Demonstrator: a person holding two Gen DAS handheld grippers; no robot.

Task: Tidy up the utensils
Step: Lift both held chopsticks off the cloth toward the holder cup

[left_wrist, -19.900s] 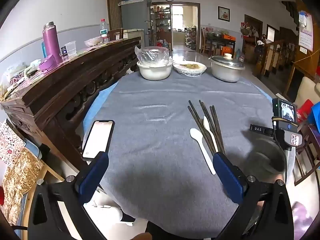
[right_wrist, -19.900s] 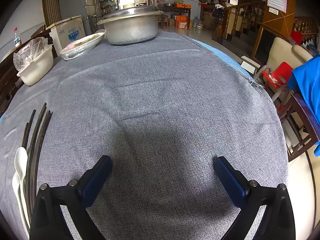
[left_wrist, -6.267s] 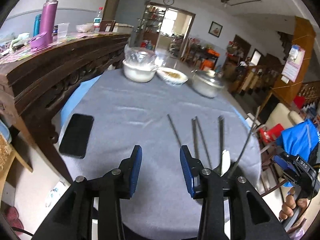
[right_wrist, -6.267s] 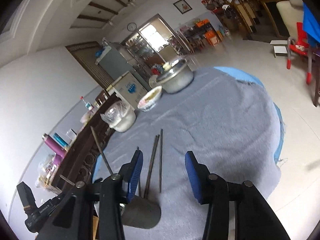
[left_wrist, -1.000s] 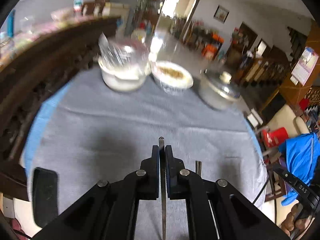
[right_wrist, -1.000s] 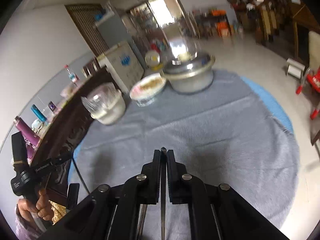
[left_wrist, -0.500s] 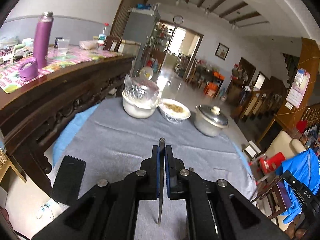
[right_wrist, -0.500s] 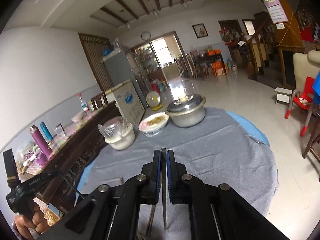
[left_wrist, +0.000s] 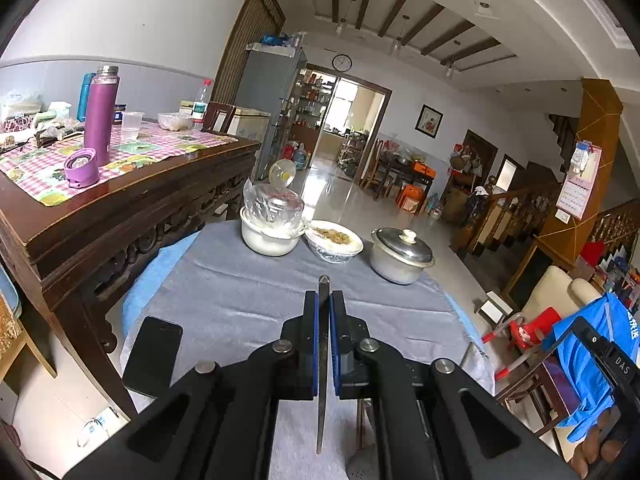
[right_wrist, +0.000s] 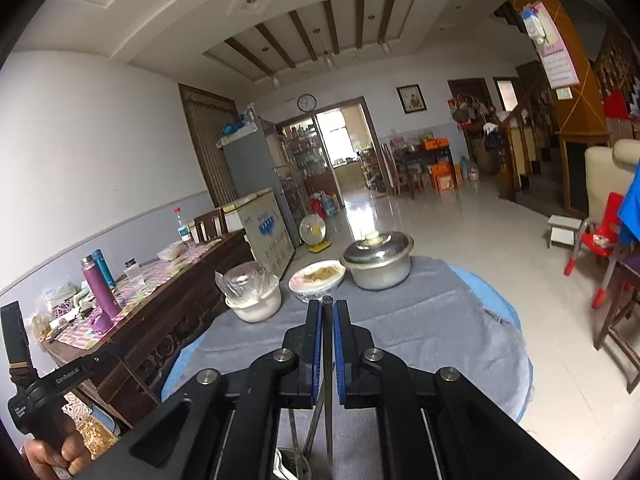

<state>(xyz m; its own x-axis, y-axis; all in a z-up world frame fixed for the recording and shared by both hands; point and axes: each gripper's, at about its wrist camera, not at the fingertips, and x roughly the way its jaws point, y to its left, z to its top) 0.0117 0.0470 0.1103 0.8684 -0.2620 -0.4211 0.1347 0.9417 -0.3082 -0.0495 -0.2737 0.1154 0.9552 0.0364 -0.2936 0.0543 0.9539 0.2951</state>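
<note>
The tabletop [left_wrist: 248,296] has a grey cloth on it that looks soft and a bit rough. The pot [left_wrist: 400,256] is dull silver metal with a shiny lid. The white bowl [left_wrist: 266,240] is smooth, with crinkly clear plastic on top. The sideboard [left_wrist: 132,208] is dark, glossy wood with a checked plastic sheet. The flask [left_wrist: 100,120] is shiny purple. The left tongs [left_wrist: 323,312] are matt black plastic with blue pads [left_wrist: 312,320]. The phone [left_wrist: 154,350] is glossy black.

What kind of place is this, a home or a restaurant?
Most likely a home's dining room. A cloth-covered table holds a lidded pot and a bowl of food; a fridge and a staircase stand behind.
</note>
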